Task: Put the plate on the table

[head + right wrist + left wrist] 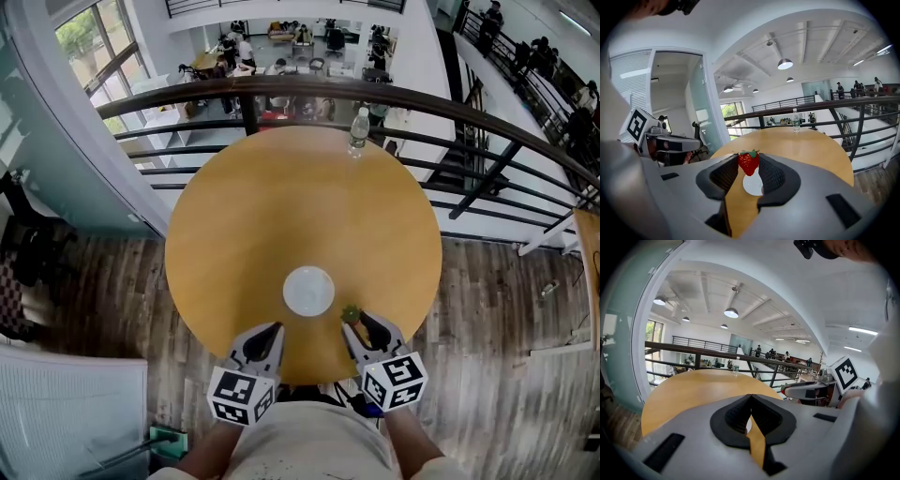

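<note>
Round wooden table [234,216], viewed from above. Lying flat on it, toward 6 o'clock from the table's centre: white plate [308,291], touched by neither tool. Standing upright at the 12 o'clock edge, well apart from the plate: water bottle [358,131]. Beyond that edge, dark railing [487,122].

At 7 o'clock from the plate, near the table's rim: left gripper [274,330], jaws pressed together, with nothing between them.

At 4 o'clock from the plate, just beside its rim: right gripper [354,321], jaws clamped at the tips on a red strawberry [748,162], green leaves up. Seen along those jaws, the plate directly below and past the berry. Cannot tell whether berry and tabletop touch.

Both tools side by side, tips pointing toward 12 o'clock.
</note>
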Tool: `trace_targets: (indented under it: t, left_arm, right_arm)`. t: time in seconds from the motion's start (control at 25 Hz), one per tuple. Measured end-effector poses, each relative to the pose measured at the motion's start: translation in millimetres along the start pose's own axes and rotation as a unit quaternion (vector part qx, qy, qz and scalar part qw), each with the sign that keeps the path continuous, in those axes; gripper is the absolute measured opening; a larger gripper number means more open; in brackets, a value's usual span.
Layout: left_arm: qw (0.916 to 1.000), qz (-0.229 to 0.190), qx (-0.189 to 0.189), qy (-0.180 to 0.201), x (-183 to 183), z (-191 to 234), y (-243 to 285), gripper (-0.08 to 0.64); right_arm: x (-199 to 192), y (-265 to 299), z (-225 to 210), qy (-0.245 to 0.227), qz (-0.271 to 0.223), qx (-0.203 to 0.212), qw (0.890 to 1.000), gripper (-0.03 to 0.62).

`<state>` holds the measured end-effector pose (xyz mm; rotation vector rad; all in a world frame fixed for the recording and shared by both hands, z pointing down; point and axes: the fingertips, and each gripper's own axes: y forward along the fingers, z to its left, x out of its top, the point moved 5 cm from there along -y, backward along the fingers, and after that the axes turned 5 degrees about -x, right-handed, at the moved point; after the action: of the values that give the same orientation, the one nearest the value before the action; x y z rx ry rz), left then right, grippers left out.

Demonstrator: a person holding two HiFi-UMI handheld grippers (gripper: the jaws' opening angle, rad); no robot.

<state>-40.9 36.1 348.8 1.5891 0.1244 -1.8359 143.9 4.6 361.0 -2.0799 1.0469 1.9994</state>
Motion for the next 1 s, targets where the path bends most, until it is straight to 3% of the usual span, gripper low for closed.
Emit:
trace_targets:
  t: [0.52, 1.0]
  left_arm:
    - [0.9989, 0.024, -0.033, 0.022, 6.6, 39.6, 15.4, 0.023]
    - [0.9986, 0.032, -0.041, -0.005, 3.0, 70.0, 45.7, 0.023]
  right_arm:
    - [-3.8, 29.6, 2.9, 0.024, 0.010, -0.045, 0.999, 0.152]
    - [-10.8, 75.8, -9.3, 0.036, 0.031, -0.050, 0.998, 0.152]
